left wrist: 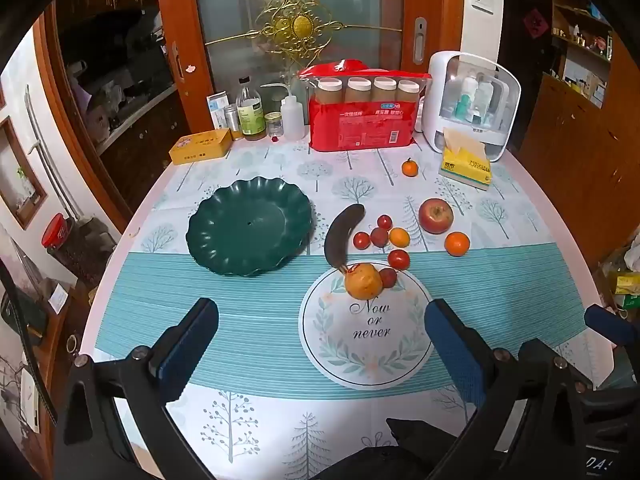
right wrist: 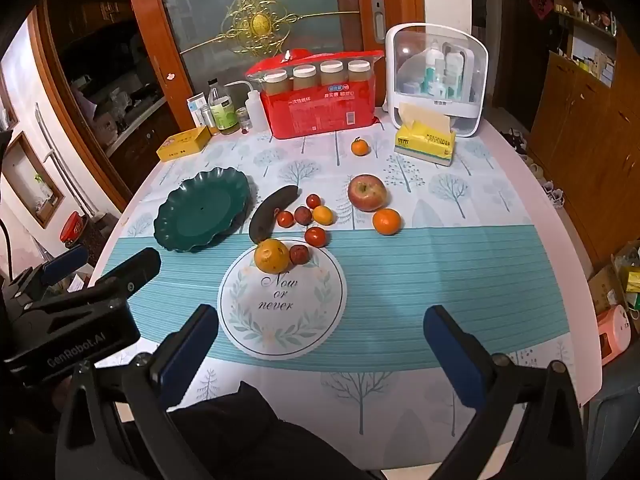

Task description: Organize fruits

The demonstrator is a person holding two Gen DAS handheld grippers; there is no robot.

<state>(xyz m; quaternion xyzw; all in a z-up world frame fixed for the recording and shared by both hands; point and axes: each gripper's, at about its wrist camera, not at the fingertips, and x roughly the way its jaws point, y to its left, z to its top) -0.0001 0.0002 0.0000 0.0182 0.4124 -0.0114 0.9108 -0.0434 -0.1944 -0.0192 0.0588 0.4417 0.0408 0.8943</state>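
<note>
The fruit is lying loose in a cluster on the surface [left wrist: 520, 272], with the yellow pear [left wrist: 363, 281] sitting nearest the person, on the far rim of the round printed mat [left wrist: 366, 344]. Behind it the dark banana [left wrist: 342, 234] is stretching its long axis away and slightly rightward, toward the apple [left wrist: 436, 216]. The green plate [left wrist: 248, 226] is waiting empty, just left of the banana. Both tongs are hovering apart and holding nothing, angled down at the near edge. The left tongs [left wrist: 320, 344] are facing the gap between plate and pear; the right tongs [right wrist: 320, 344] are sitting right of the pear [right wrist: 272, 256], which looks about equally reachable by either.
</note>
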